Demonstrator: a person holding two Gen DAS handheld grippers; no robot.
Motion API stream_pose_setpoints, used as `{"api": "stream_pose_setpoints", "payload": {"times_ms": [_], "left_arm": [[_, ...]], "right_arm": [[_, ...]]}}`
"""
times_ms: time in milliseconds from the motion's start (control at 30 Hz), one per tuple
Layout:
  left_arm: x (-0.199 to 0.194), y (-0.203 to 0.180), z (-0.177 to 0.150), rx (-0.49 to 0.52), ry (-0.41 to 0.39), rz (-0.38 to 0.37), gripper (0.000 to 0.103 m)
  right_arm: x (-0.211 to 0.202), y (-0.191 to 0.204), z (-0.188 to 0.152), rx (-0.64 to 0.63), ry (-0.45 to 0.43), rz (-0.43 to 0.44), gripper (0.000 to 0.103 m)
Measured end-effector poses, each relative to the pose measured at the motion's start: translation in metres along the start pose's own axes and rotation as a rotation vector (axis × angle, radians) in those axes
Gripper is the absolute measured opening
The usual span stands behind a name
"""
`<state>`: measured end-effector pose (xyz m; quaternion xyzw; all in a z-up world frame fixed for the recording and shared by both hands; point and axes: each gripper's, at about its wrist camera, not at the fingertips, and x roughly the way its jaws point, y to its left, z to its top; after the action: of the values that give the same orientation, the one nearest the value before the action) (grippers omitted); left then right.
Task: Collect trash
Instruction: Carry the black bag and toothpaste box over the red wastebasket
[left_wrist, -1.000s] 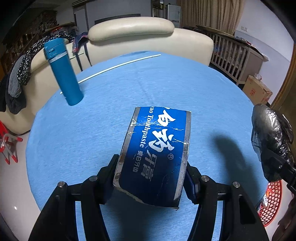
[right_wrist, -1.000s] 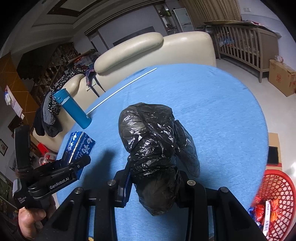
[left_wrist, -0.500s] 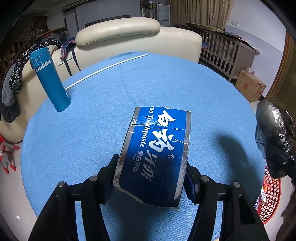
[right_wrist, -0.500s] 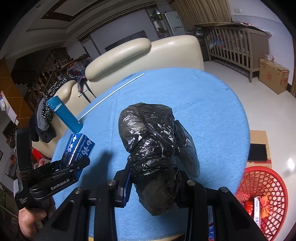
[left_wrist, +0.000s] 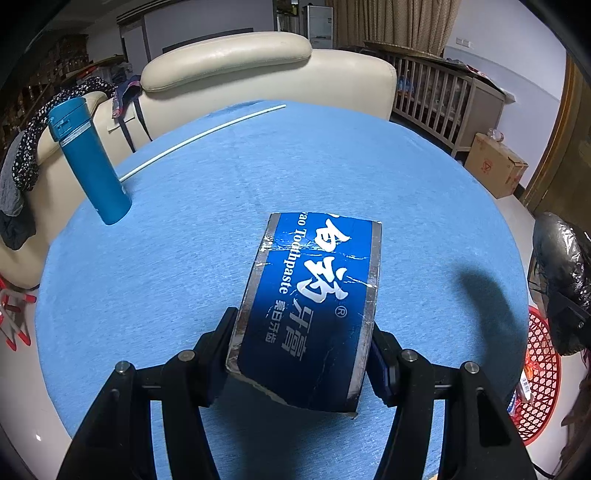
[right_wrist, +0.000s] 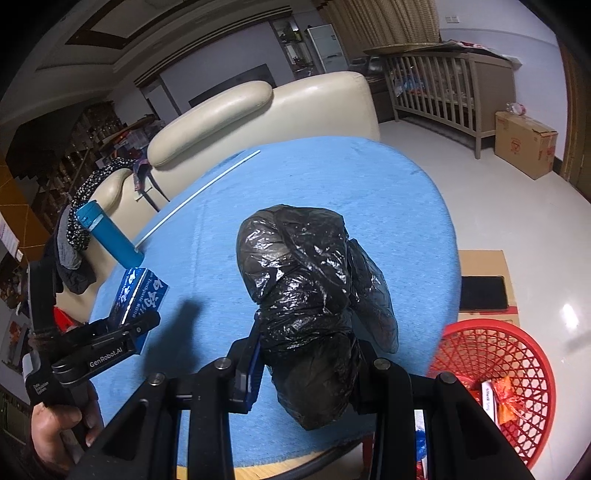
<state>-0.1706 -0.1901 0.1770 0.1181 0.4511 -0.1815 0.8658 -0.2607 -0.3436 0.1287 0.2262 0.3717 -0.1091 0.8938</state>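
Currently the right hand-held gripper (right_wrist: 306, 369) is clamping the black plastic bag (right_wrist: 310, 288) above the blue surface (right_wrist: 388, 206) while the left hand-held gripper (left_wrist: 303, 354) is gripping the toothpaste box (left_wrist: 314, 306); both should be carrying clear over the red basket (right_wrist: 517, 350) rim before letting go.

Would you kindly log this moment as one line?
left gripper: shut on toothpaste box | right gripper: shut on black bag | red basket: right of table

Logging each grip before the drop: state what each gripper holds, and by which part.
Left gripper: blue toothpaste box, its jaws clamped on the two long sides at the near end. Right gripper: crumpled black plastic bag, pinched around its lower part.
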Motion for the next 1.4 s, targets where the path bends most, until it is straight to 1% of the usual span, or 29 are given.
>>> {"api": "stream_pose_setpoints", "payload": {"times_ms": [267, 600, 1000, 1400], "left_arm": [[0.001, -0.013, 0.002, 0.025, 0.002, -0.017, 0.064], [-0.001, -0.04, 0.003, 0.076, -0.002, -0.047, 0.064], [-0.01, -0.09, 0.005, 0.154, -0.01, -0.093, 0.064], [-0.013, -0.145, 0.004, 0.249, -0.007, -0.167, 0.064]], "right_arm": [[-0.013, -0.019, -0.005, 0.033, -0.013, -0.038, 0.038], [-0.038, -0.061, -0.017, 0.099, -0.036, -0.113, 0.038], [-0.06, -0.106, -0.034, 0.151, -0.045, -0.206, 0.038], [-0.06, -0.144, -0.056, 0.219, 0.0, -0.273, 0.038]]}}
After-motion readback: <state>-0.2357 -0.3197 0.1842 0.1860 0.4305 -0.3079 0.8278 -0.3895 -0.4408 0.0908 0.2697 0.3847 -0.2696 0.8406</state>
